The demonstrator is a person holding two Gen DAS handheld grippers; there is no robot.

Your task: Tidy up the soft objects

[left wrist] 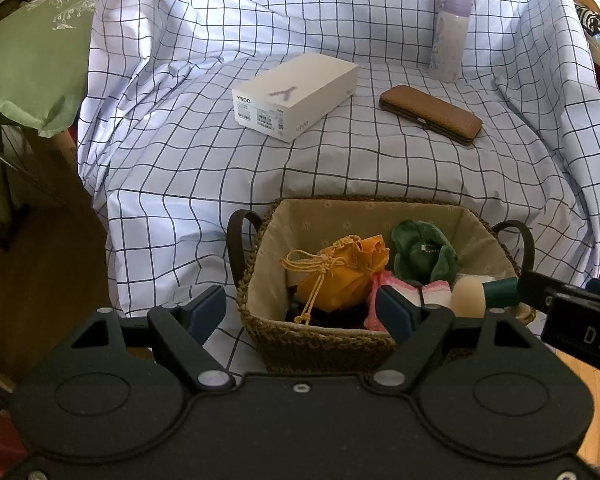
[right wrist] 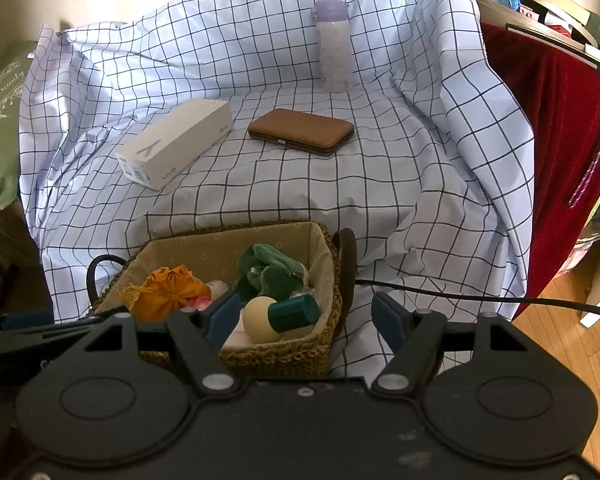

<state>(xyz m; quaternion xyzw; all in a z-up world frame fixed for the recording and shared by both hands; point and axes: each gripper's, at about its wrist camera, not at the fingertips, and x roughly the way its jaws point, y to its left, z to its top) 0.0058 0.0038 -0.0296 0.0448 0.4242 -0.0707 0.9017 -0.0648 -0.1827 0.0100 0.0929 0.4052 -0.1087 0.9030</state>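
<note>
A woven basket [left wrist: 324, 344] with a beige lining stands at the near edge of the checked cloth; it also shows in the right wrist view [right wrist: 284, 356]. In it lie an orange drawstring pouch [left wrist: 340, 276], a green plush [left wrist: 420, 252], a pink-edged cloth [left wrist: 432, 292] and a cream and green mushroom toy [right wrist: 280, 316]. My left gripper [left wrist: 302, 312] is open and empty just before the basket's near rim. My right gripper [right wrist: 306, 318] is open and empty over the basket's right end.
On the checked cloth [left wrist: 380, 176] lie a white phone box [left wrist: 296, 96] and a brown case [left wrist: 430, 119], and a lilac bottle [left wrist: 448, 36] stands behind them. A green bag [left wrist: 28, 60] is at left. A red cloth [right wrist: 556, 152] hangs at right above wood floor.
</note>
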